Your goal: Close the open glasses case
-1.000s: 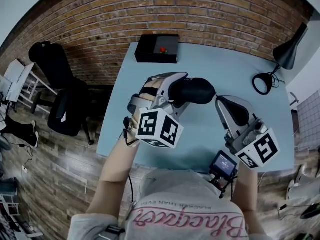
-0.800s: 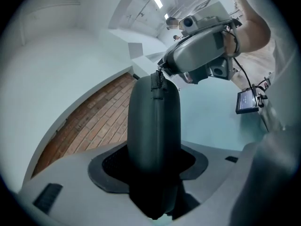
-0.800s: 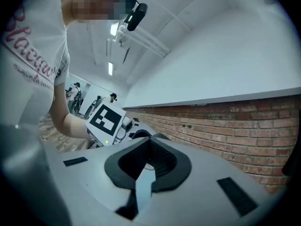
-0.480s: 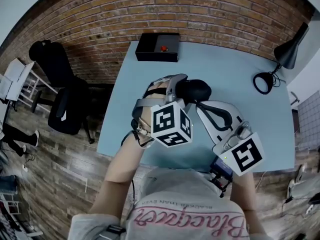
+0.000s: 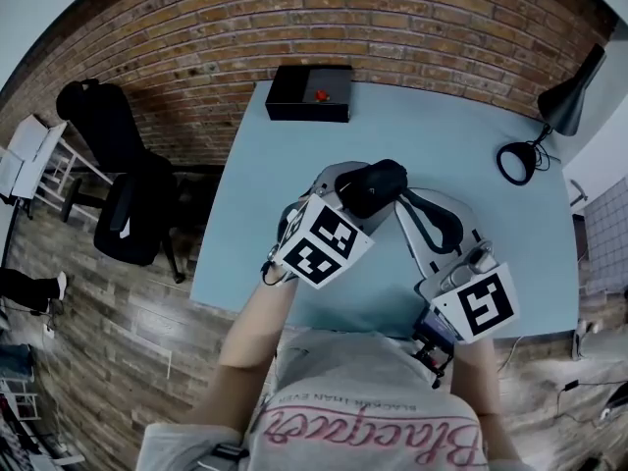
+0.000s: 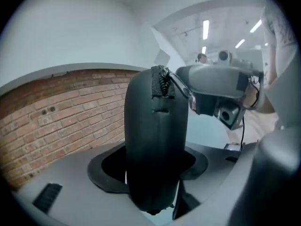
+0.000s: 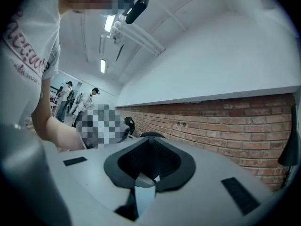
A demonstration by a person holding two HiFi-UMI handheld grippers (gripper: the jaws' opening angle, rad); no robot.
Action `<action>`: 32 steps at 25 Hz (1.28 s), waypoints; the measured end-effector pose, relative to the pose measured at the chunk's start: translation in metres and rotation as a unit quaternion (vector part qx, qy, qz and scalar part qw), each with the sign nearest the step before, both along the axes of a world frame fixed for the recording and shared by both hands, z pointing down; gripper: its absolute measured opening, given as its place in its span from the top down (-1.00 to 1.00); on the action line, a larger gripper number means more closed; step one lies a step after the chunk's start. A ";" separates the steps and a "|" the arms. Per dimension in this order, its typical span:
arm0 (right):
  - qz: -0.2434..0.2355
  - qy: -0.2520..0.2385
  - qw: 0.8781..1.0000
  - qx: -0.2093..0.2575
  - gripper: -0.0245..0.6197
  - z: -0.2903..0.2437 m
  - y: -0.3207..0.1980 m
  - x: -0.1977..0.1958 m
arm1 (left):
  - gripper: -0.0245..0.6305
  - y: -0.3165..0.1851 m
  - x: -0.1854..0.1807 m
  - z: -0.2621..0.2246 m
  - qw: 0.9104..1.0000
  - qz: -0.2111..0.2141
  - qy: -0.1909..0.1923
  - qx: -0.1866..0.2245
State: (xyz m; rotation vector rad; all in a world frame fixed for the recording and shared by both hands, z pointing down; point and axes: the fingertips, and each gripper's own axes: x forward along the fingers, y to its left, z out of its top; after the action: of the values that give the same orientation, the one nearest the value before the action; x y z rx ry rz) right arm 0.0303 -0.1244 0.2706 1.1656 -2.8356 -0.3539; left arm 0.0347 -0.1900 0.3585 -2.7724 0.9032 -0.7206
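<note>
Both grippers sit closer together than a second ago: the left gripper (image 5: 355, 196), now rolled, has the black glasses case (image 5: 379, 184) clamped in its jaws above the table (image 5: 285, 145), and the right gripper (image 5: 405, 204), jaws together and empty, is just beside it. Closing seems in hand; next the right tips should press it shut.
</note>
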 end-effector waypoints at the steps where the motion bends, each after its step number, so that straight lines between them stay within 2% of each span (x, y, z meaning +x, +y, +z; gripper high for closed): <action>1: 0.004 0.003 1.000 -0.003 0.85 0.004 -0.002 0.005 | 0.13 0.001 0.002 -0.003 1.000 -0.001 0.029 -0.010; 4: 0.022 0.005 1.000 -0.013 0.85 0.011 -0.008 0.014 | 0.13 0.003 0.007 -0.013 0.994 -0.010 0.106 -0.030; 8: 0.058 0.000 0.998 -0.018 0.85 0.015 -0.017 0.022 | 0.13 0.007 0.010 -0.023 0.978 -0.021 0.198 -0.058; 12: 0.090 -0.015 0.995 -0.032 0.86 0.020 -0.025 0.029 | 0.13 0.010 0.008 -0.030 0.960 -0.027 0.264 -0.084; 15: 0.110 -0.028 0.993 -0.044 0.86 0.026 -0.028 0.035 | 0.13 0.013 0.005 -0.033 0.951 -0.028 0.297 -0.084; 20: 0.167 -0.032 0.983 -0.066 0.86 0.044 -0.036 0.047 | 0.13 0.017 -0.008 -0.040 0.941 -0.053 0.333 -0.031; 25: 0.173 -0.029 0.982 -0.069 0.86 0.052 -0.036 0.046 | 0.13 0.021 -0.018 -0.046 0.934 -0.082 0.345 0.033; 28: 0.178 -0.033 0.981 -0.070 0.86 0.056 -0.036 0.048 | 0.13 0.023 -0.018 -0.044 0.936 -0.088 0.337 0.054; 32: 0.181 -0.044 0.980 -0.067 0.86 0.057 -0.033 0.052 | 0.13 0.025 -0.013 -0.040 0.942 -0.079 0.321 0.061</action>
State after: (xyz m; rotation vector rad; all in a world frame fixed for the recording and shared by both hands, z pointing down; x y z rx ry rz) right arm 0.0828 -0.1579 0.3275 1.6604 -2.5865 -0.0898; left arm 0.0222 -0.1648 0.3189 -2.8684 1.2269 0.2606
